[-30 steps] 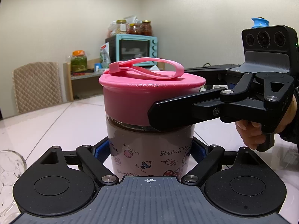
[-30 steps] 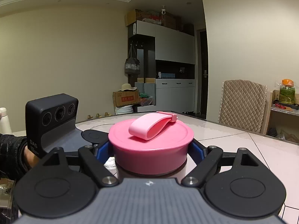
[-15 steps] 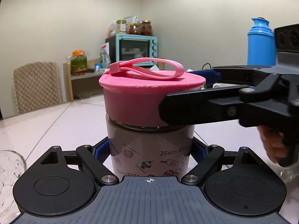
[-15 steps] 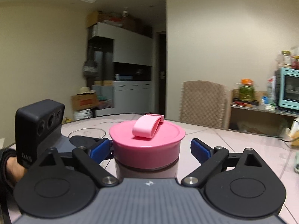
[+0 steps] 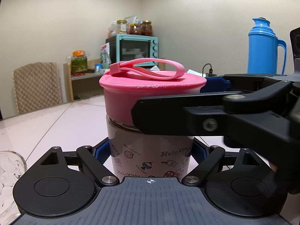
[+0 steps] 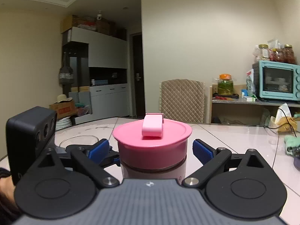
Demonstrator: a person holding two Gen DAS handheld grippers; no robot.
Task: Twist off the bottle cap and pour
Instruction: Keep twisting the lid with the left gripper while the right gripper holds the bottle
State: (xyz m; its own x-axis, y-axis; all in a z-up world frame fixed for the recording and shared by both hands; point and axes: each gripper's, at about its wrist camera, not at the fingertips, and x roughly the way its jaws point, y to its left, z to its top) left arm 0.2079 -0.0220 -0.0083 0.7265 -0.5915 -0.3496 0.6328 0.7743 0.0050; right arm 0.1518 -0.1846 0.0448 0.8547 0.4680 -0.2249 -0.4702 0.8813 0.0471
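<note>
Left gripper (image 5: 151, 152) closed on the lower body of the Hello Kitty bottle (image 5: 150, 157), blue pads (image 5: 100, 151) pressed against both sides of the printed wall, bottle upright on the pale table (image 5: 56, 123) directly ahead between the fingers. Seated on top, pink cap (image 5: 150, 93) with its looped strap (image 5: 148, 69) lying across the lid. Off to the bottle's left at the frame edge, a clear glass bowl (image 5: 9, 172). Further right, right gripper (image 6: 151, 150) level with the cap and spread wide around it, blue pads (image 6: 202, 151) standing clear of the pink rim on either side, holding nothing. Seen from the left wrist, one black finger (image 5: 187, 118) crossing in front of the cap's skirt. Behind, far right, a blue thermos (image 5: 264, 46).
</note>
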